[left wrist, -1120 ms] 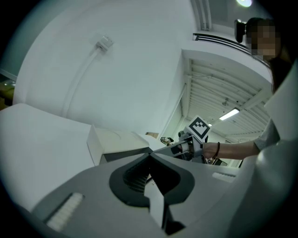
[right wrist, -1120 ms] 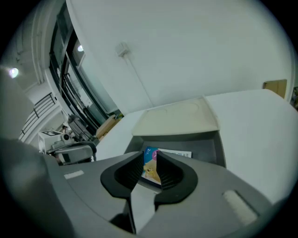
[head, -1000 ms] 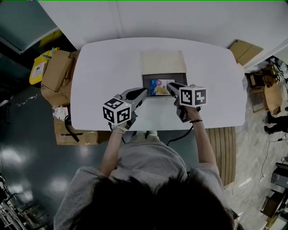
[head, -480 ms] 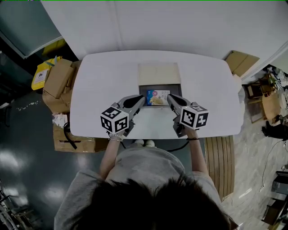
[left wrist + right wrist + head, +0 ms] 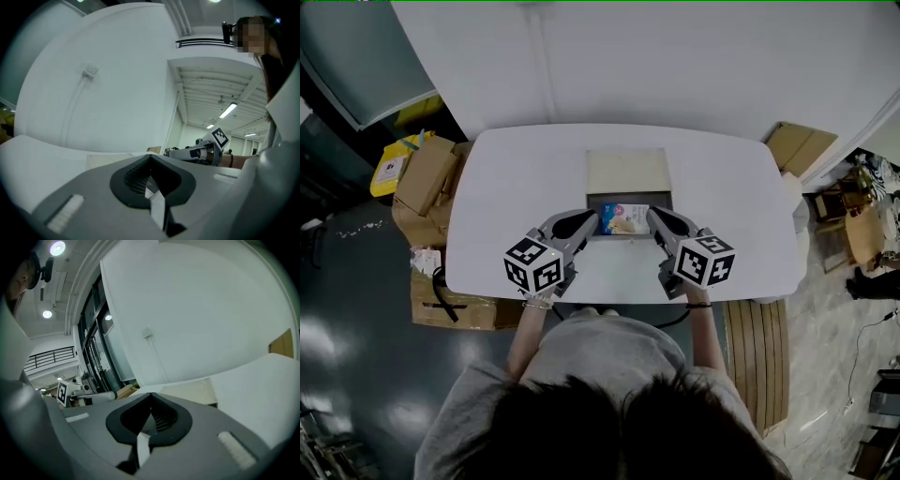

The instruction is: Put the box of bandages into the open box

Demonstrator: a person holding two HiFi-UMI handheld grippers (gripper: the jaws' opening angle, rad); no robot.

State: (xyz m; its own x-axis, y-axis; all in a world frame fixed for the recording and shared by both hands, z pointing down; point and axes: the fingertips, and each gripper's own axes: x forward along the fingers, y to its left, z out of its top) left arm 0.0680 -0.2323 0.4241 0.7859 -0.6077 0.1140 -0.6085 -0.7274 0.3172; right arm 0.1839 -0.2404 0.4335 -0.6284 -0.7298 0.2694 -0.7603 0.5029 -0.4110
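The open box [image 5: 626, 172] sits mid-table with its beige lid folded back and a dark inside. The blue-and-white box of bandages [image 5: 625, 217] lies flat in that dark inside. My left gripper [image 5: 589, 222] rests at the box's near left corner, shut on nothing; its jaws meet at a point [image 5: 150, 158]. My right gripper [image 5: 655, 217] is at the near right corner, also shut and empty [image 5: 151, 395]. Neither gripper touches the bandage box. Each gripper view shows the other gripper across the table, the right one [image 5: 201, 150] and the left one [image 5: 79, 392].
The white table [image 5: 506, 187] has rounded corners and its near edge is just behind the grippers. Cardboard boxes [image 5: 427, 178] and a yellow bag [image 5: 394, 169] stand on the floor to the left. A cardboard sheet [image 5: 797, 145] and wooden slats [image 5: 757, 337] are at the right.
Both grippers have drawn back toward the table's near edge. The right gripper's tip has come off the bandage box, which stays in the open box.
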